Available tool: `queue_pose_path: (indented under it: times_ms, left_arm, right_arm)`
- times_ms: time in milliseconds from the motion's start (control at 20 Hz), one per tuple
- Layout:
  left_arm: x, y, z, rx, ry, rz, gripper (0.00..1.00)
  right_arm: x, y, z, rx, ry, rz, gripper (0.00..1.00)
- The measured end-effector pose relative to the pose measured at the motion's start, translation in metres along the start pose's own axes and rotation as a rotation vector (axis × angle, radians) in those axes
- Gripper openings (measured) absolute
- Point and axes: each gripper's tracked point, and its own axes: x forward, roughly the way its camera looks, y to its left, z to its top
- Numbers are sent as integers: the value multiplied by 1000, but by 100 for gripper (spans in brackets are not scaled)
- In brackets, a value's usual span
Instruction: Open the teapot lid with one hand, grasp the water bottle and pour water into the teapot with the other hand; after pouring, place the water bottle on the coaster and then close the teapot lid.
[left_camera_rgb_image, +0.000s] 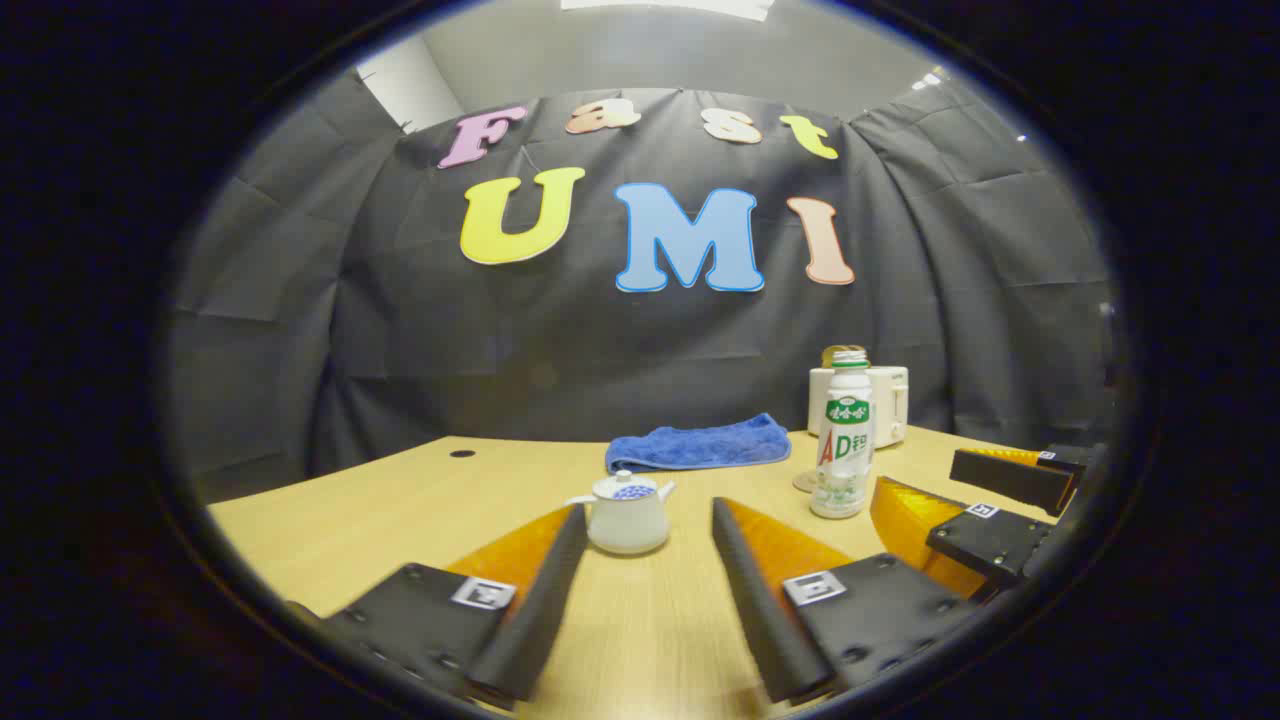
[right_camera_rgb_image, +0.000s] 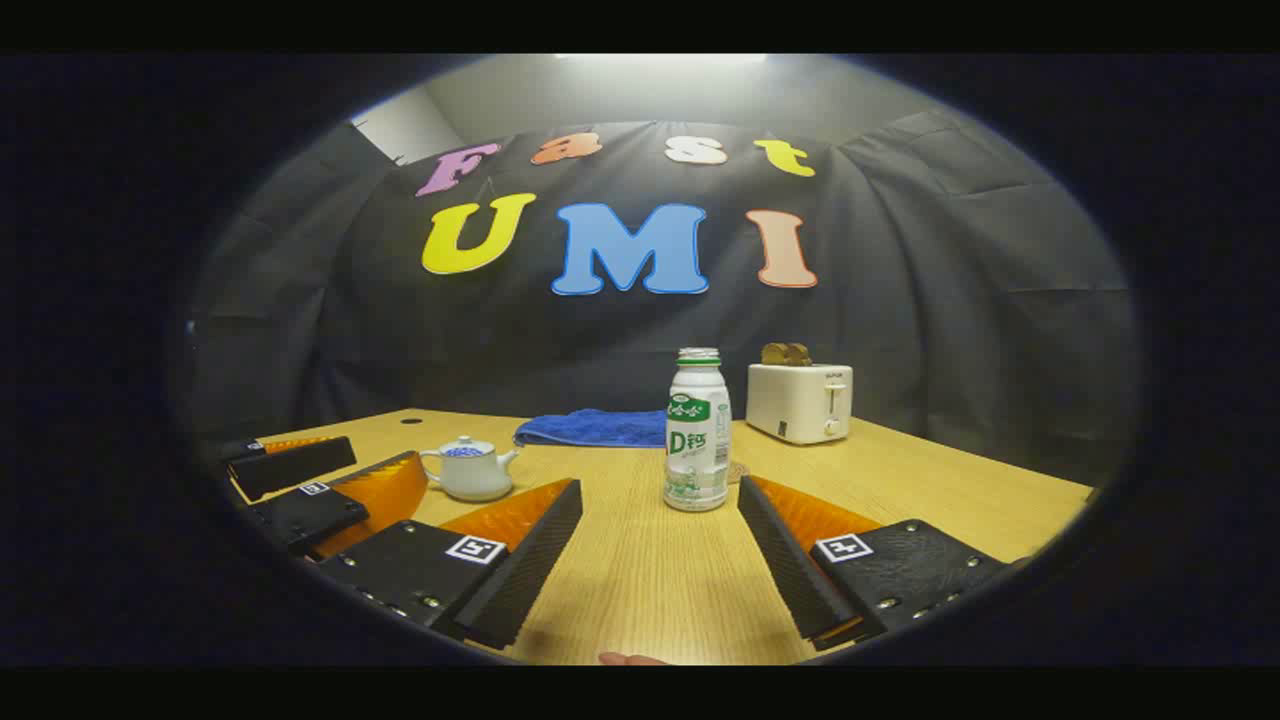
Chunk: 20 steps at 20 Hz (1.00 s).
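Jaws on both my grippers stand spread wide, nothing between them. My left gripper (left_camera_rgb_image: 645, 540) hovers low over the wooden table (left_camera_rgb_image: 400, 510), its fingers framing the teapot (left_camera_rgb_image: 625, 512) straight ahead, not touching it. The teapot is white with a blue pattern on its lid (left_camera_rgb_image: 632, 488), which sits closed on the pot.

My right gripper (right_camera_rgb_image: 660, 545) points at the water bottle (right_camera_rgb_image: 697, 430), which stands upright just ahead of the finger gap, well clear of both fingers. From the left gripper view, the bottle (left_camera_rgb_image: 842, 435) stands to the right of the teapot, near it but apart. The bottle is white, with a green band on its label and red and green print; I leave the wording unread. A coaster (right_camera_rgb_image: 738, 470) peeks out just behind the bottle's base.

Behind the teapot lies a folded blue cloth (left_camera_rgb_image: 698, 445). Beyond the bottle sits a white toaster (right_camera_rgb_image: 798, 402) with browned bread in its slots.

Each view catches the other gripper at its edge: the right one (left_camera_rgb_image: 985, 500) to the bottle's right, the left one (right_camera_rgb_image: 310, 490) to the teapot's left.
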Motion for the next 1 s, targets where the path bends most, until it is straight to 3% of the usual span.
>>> queue_pose_path:
  times_ms: [150, 350, 550, 750, 900, 950, 1000]
  left_arm:
    - [-1, 1, 1, 3, 0, 12, 100]
    - [-1, 0, 0, 2, 0, 12, 100]
    - [-1, -17, 0, 2, 4, -81, 100]
    - [0, -10, 1, 0, -2, -55, 100]
    - [2, -16, 0, 2, -1, -78, 100]
    - [4, -18, -1, 8, 6, -85, 93]
    - [7, -16, -1, 24, 12, -81, 100]
  right_arm:
    - [0, -6, 0, 4, 0, -43, 97]
    - [0, -1, 0, 0, -2, -17, 97]
    - [1, 0, 0, -1, -3, 1, 97]
    - [1, 1, -1, 0, -2, 4, 97]
    - [4, 3, 0, -3, -6, 26, 96]
    - [6, 3, 1, -7, -7, 30, 97]
    - [8, 3, 0, -11, -2, 37, 97]
